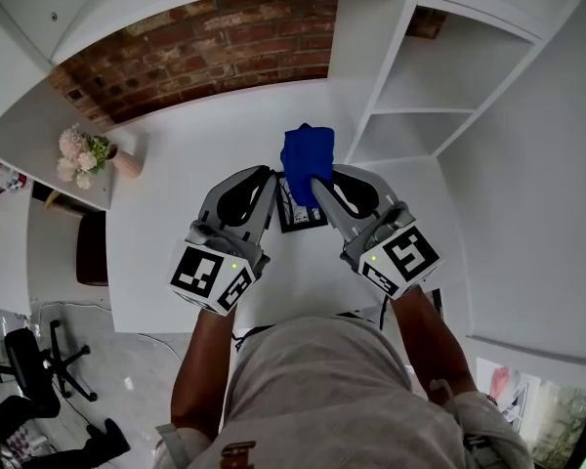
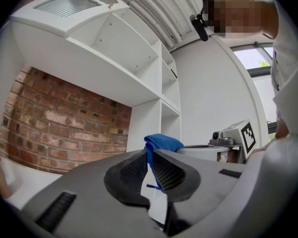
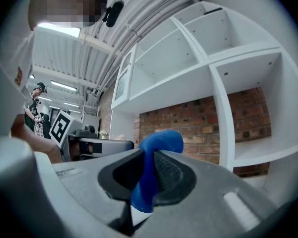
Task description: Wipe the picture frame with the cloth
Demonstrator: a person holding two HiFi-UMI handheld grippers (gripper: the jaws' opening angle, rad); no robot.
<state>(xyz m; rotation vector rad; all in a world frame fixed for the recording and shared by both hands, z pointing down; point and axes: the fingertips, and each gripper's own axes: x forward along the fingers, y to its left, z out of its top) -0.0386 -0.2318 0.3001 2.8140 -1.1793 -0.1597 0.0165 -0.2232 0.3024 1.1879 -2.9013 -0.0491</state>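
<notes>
Two grippers share one blue cloth (image 1: 306,154): our left gripper (image 1: 272,178) nips its thin edge, jaws nearly together, and our right gripper (image 1: 316,186) clamps a thick fold. We hold it over the picture frame (image 1: 302,219) on the white table (image 1: 176,203). One pot (image 1: 128,163) holds pink flowers (image 1: 81,152). White shelves (image 1: 439,76) and a brick wall (image 1: 215,47) stand behind.

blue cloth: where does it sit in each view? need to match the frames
Head view: blue cloth at upper centre, just above the picture frame in the picture.
Left gripper view: centre, its edge pinched between the jaws.
Right gripper view: centre, bunched and pinched between the jaws.
Shared landmark: the brick wall, behind the cloth in all three.
</notes>
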